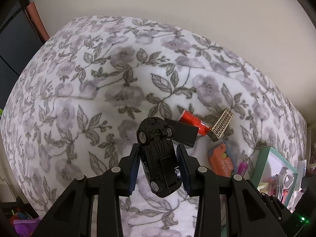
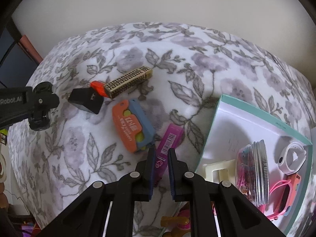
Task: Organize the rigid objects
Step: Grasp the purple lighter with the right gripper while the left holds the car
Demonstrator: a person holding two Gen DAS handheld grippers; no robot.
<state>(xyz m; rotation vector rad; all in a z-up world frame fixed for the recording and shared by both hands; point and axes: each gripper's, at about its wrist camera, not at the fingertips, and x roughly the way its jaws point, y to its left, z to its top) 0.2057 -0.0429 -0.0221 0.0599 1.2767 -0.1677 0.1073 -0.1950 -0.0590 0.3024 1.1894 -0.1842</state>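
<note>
Left gripper (image 1: 159, 159): pads closed on a black toy car (image 1: 158, 158), underside up, lifted over the floral blanket (image 1: 79, 98).
Right gripper (image 2: 160, 167): jaws straddling a magenta barcoded box (image 2: 167, 144); contact unclear.
Left on blanket: black box (image 2: 86, 100), red tube (image 2: 98, 87), gold patterned box (image 2: 128, 82), orange-and-blue case (image 2: 132, 126), clustered at 11 o'clock.
Teal-rimmed tray (image 2: 217, 106), 3 o'clock: holds jar (image 2: 254, 169), white band (image 2: 292, 158), pink sunglasses (image 2: 284, 195).
Progress: seemingly partway; six items outside.

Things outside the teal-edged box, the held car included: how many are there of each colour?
Black: 2, toy car and block
Orange-red: 2, tube and case
Gold: 1, patterned box
Magenta: 1, carton
Total: 6
</note>
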